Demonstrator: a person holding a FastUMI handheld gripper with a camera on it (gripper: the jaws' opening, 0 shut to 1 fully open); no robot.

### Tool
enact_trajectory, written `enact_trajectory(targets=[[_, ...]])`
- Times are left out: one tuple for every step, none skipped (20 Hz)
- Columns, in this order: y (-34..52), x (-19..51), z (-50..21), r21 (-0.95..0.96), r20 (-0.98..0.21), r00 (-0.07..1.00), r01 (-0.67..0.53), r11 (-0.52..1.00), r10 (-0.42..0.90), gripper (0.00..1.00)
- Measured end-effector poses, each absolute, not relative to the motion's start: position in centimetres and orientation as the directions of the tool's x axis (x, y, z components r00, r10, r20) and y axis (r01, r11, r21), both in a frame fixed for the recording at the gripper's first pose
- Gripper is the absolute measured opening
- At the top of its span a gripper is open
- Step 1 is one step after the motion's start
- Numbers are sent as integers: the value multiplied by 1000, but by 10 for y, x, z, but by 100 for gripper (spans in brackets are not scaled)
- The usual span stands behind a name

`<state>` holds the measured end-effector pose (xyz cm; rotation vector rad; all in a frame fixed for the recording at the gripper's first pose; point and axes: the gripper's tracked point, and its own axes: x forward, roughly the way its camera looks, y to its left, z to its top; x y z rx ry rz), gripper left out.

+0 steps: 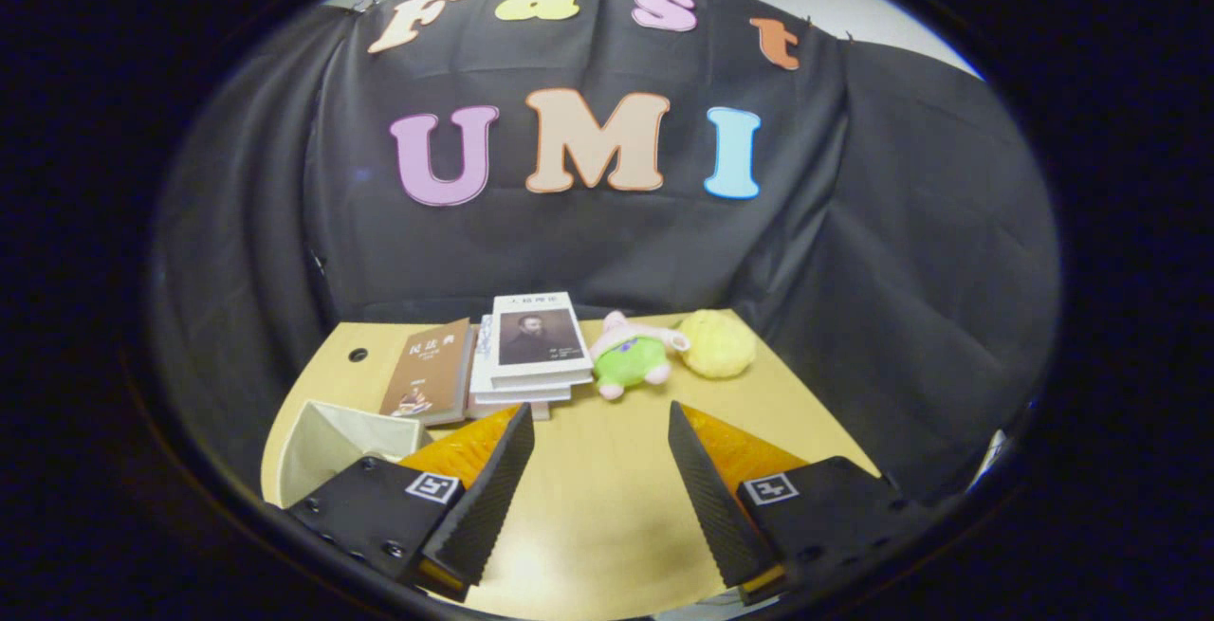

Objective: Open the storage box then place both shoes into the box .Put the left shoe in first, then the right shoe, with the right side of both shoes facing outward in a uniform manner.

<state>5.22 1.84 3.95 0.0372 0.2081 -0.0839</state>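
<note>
My gripper [599, 422] hangs open above the wooden table [588, 498], with nothing between its fingers. To the left of the left finger [493, 488] stands a pale open fabric storage box [337, 446], its inside showing and partly hidden by the finger's mount. Bare tabletop lies between the fingers and just ahead of them.
Beyond the fingers, at the back of the table, lie a brown book [432, 370], a stack of white books [531, 346], a green and pink plush toy [631, 360] and a yellow fluffy ball [718, 343]. Black cloth walls the booth behind and on both sides.
</note>
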Motion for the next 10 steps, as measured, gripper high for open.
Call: enact_trajectory(targets=[[12,55,44,23,-182,980,88,996,-83,93],[8,58,49,29,-155,985,81,996,-76,93],[6,61,55,38,-119,991,67,997,-63,93],[3,64,61,42,-86,995,53,998,-49,93],[0,65,66,39,-53,998,42,998,-40,92],[-3,65,70,30,-34,999,31,999,-30,92],[-5,64,72,21,-21,1000,22,1000,-22,92],[-8,63,74,15,-16,1000,19,1000,-19,92],[-9,62,75,10,-12,1000,15,1000,-15,92],[-9,61,76,10,-7,1000,10,1000,-10,92]])
